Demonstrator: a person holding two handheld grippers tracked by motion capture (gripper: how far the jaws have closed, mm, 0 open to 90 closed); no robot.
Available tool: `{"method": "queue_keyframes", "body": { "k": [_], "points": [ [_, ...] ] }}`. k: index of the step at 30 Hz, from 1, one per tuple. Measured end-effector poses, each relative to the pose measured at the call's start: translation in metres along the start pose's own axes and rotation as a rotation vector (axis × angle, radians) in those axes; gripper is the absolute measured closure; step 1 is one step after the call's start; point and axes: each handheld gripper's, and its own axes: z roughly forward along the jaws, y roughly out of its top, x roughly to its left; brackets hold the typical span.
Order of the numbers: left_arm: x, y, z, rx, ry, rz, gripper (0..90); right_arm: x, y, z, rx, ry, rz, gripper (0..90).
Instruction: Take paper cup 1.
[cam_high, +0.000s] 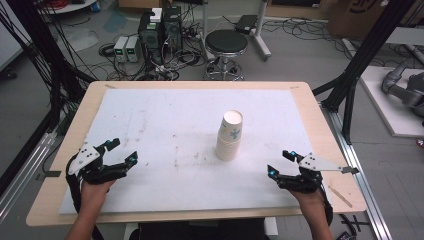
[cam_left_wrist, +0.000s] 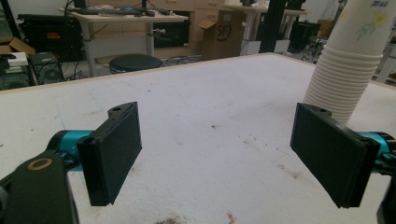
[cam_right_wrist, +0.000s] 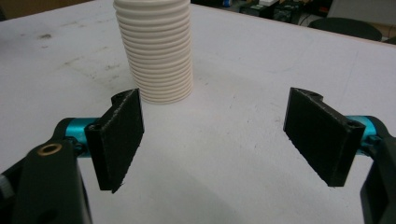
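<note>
We hold the left gripper and right gripper low at the near edge of the table, jaws spread wide and empty, so the work looks unstarted. Ahead, mid-table and nearer the right gripper, stands the stack of cups, ribbed white paper with a printed top cup; next comes a reach to pinch it gently.

One cup stack, two grippers

We count one stack of paper cups between the left gripper and right gripper.
</note>
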Motion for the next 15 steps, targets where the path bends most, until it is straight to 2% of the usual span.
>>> {"method": "queue_keyframes", "body": {
  "k": [3, 9, 11, 15],
  "points": [
    [-0.0011, 0.0002, -0.0006, 0.007, -0.011, 0.01, 16.4, -0.0012, -0.0011, 0.0014, 0.017, 0.001, -0.014, 20.7],
    [-0.003, -0.0011, -0.0081, 0.001, -0.01, 0.005, 16.8, 0.0006, 0.0016, -0.0041, -0.006, -0.01, 0.016, 20.7],
    [-0.0009, -0.0011, -0.0088, -0.002, -0.005, 0.003, 16.8, 0.0009, 0.0026, -0.0035, -0.006, -0.014, 0.013, 20.7],
    [-0.0014, -0.0015, -0.0077, -0.005, -0.004, 0.002, 16.8, 0.0027, 0.0056, -0.0005, -0.004, 0.004, 0.009, 20.7]
  ]
}}
